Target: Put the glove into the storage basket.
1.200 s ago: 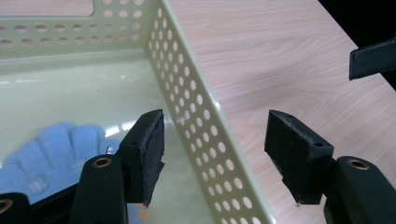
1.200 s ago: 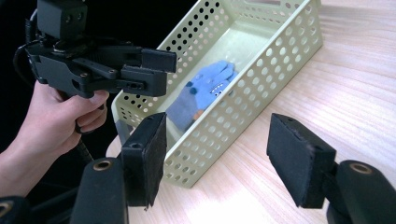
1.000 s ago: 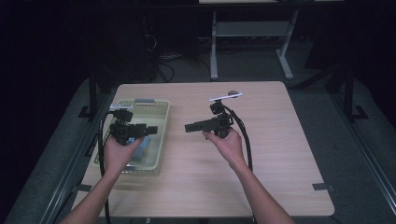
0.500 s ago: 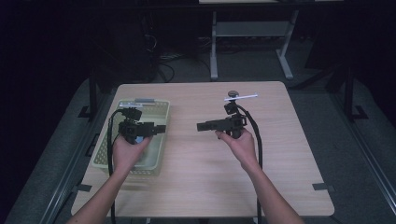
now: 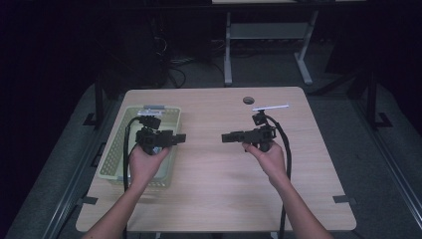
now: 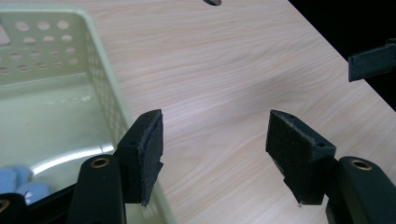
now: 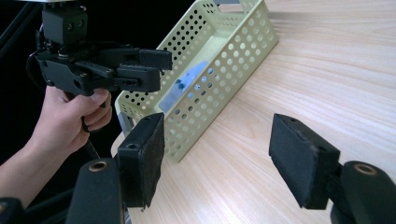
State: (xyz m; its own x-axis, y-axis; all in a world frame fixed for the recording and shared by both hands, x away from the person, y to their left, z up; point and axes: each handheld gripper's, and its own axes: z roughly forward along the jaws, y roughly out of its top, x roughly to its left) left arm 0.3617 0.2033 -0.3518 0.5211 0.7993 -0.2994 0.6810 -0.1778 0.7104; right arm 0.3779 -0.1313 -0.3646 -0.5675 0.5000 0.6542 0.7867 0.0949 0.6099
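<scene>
My left gripper point(image 5: 179, 138) hovers over the right rim of a pale green perforated basket point(image 5: 112, 158), its jaws pointing right. In the left gripper view its jaws point(image 6: 217, 130) stand open over bare wood, with nothing between them. My right gripper point(image 5: 227, 137) is held above the middle of the table, facing left toward the other one. Its jaws point(image 7: 219, 128) are open and empty in the right gripper view. Blue objects point(image 6: 18, 183) lie on the basket floor and show through the basket wall point(image 7: 187, 84). The two grippers' tips are a short gap apart.
A thin white strip point(image 5: 270, 106) lies on the wooden table point(image 5: 209, 199) at the back right, near a round cable hole point(image 5: 248, 100). The basket point(image 7: 219, 65) stands along the table's left edge. Dark floor and a metal stand lie beyond the table.
Both hands have shifted to the right across the table. The left gripper went from over the basket's middle to its right rim. Both grippers stay open and empty.
</scene>
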